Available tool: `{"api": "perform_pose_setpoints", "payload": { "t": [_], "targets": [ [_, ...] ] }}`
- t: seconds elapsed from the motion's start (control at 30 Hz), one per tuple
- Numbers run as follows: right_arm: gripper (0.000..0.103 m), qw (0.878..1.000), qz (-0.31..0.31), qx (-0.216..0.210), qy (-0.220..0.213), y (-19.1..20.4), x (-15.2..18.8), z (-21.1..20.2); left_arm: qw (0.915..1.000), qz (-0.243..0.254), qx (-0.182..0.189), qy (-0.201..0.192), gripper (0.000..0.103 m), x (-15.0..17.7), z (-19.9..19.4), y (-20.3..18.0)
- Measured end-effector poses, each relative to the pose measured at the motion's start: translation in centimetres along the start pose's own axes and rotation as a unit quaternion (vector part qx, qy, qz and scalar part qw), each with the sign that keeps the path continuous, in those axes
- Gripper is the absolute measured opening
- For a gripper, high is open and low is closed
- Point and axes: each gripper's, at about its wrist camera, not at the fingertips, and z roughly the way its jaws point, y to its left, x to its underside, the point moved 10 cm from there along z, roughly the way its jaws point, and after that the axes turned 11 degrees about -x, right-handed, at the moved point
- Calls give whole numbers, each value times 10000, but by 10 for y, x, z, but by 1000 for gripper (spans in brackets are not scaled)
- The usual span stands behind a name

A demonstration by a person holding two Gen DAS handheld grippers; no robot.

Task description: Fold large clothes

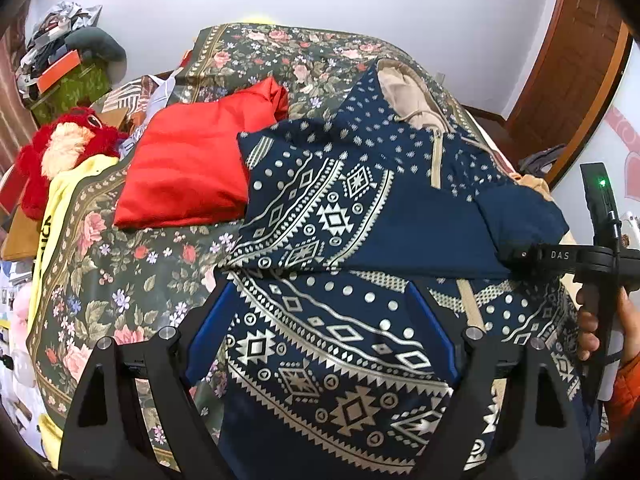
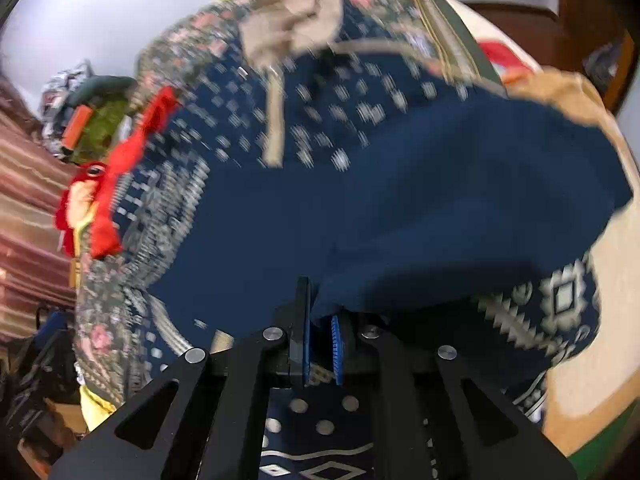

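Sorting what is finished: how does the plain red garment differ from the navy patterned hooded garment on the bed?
The plain red garment is one solid colour; the navy patterned hooded garment carries cream geometric motifs. The red one lies folded into a compact block, untouched; the navy one is spread wider, with the right gripper shut on its plain navy part. Both lie on the floral bedspread.

A bed (image 1: 132, 276) under a floral spread fills the room; behind it a plain white wall (image 1: 360, 0), to its right a brown wooden door (image 1: 568, 60).
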Motion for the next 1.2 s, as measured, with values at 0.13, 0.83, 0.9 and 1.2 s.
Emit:
{"api": "perform_pose_setpoints", "payload": {
  "t": [0.13, 0.83, 0.9, 1.2],
  "targets": [
    [17, 9999, 5, -108, 37, -3, 9, -19, 9999, 8, 106, 50, 85, -1, 1, -11],
    [34, 9827, 283, 996, -1537, -104, 22, -146, 9609, 2532, 1063, -366, 85, -51, -2, -275],
    [34, 9799, 448, 1047, -1638, -115, 27, -151, 9522, 2822, 1123, -320, 85, -45, 5, -301],
    [34, 9758, 821, 1152, -1668, -150, 38, -152, 9250, 3430, 1600, 324, 85, -17, 45, -395]
  ]
}}
